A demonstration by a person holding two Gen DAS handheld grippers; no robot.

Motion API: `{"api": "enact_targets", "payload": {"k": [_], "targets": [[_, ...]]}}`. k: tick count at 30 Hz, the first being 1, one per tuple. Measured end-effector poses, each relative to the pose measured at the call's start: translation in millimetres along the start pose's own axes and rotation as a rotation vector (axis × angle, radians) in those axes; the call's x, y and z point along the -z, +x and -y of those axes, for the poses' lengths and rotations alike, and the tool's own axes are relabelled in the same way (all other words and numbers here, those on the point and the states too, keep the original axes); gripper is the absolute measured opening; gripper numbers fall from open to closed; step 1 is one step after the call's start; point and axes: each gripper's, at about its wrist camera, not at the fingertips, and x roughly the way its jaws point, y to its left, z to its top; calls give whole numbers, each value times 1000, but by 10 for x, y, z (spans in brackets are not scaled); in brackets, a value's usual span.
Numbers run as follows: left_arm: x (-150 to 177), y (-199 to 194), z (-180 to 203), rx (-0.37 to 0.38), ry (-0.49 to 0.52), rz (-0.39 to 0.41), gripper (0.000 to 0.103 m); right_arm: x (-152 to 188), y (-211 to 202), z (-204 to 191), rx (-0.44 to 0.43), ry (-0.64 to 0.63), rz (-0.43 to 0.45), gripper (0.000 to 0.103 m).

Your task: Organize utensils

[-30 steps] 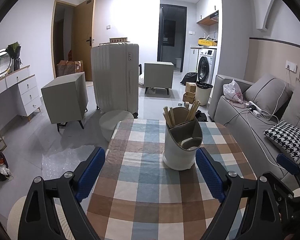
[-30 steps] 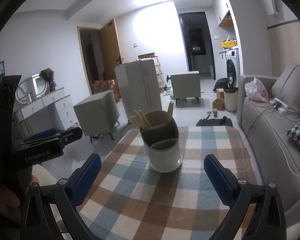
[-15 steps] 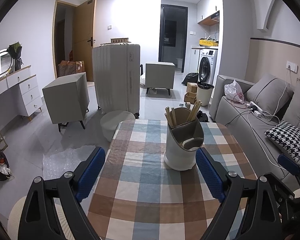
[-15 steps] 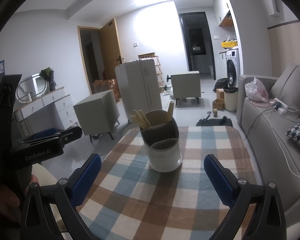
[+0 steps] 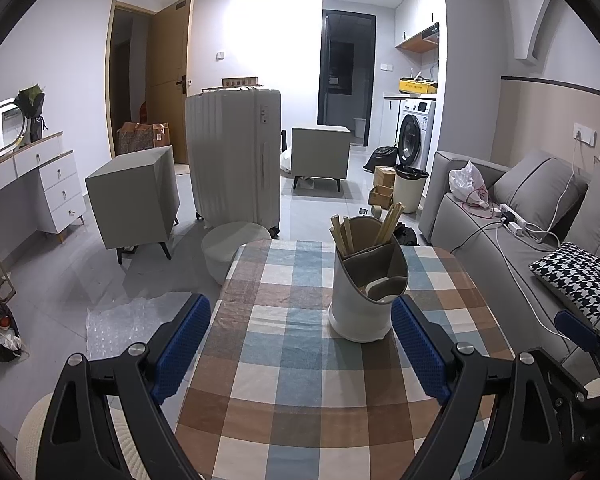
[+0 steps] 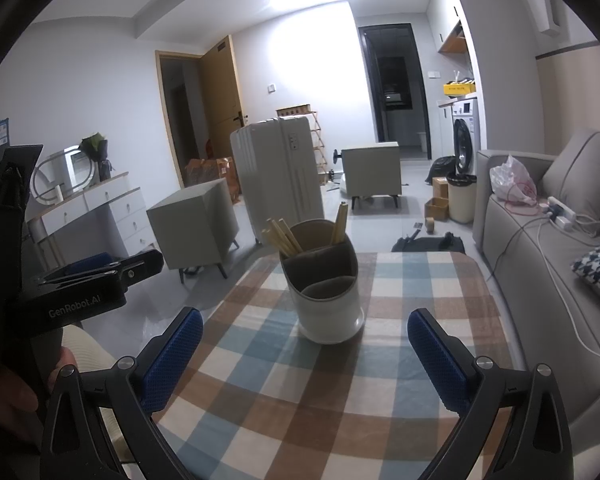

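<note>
A white utensil holder [image 5: 362,280] is seen standing upright on a checked tablecloth [image 5: 300,360] in a small living room, at about 1 o'clock from the left gripper [image 5: 300,348] and at 12 o'clock from the right gripper [image 6: 306,356]. Wooden chopsticks [image 5: 392,218] are held in the holder's tall rear compartment, leaning out toward both sides of the rim; a pale item is glimpsed in the low front pocket, though what it is cannot be told. Both grippers are held wide open above the near part of the table, their blue pads [image 5: 180,344] well apart, and nothing is gripped by either. In the left wrist view the holder is seen just beside the right-hand pad, with contact not determinable. In the right wrist view the left gripper's black body [image 6: 80,292] is seen at 9 o'clock, with part of a hand [image 6: 8,400] below it at 8 o'clock. Behind the table, a pale suitcase [image 5: 234,156] is stood at 11 o'clock, a grey sofa [image 5: 520,248] is set along 3 o'clock, and a washing machine [image 5: 414,134] is placed at 1 o'clock.
</note>
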Motion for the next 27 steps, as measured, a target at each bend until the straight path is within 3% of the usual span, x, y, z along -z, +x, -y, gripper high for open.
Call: {"api": "enact_targets", "payload": {"k": [27], "targets": [[-21,-7,19,6,7,1,89,50,12,36,2,-2,-11,103]]}}
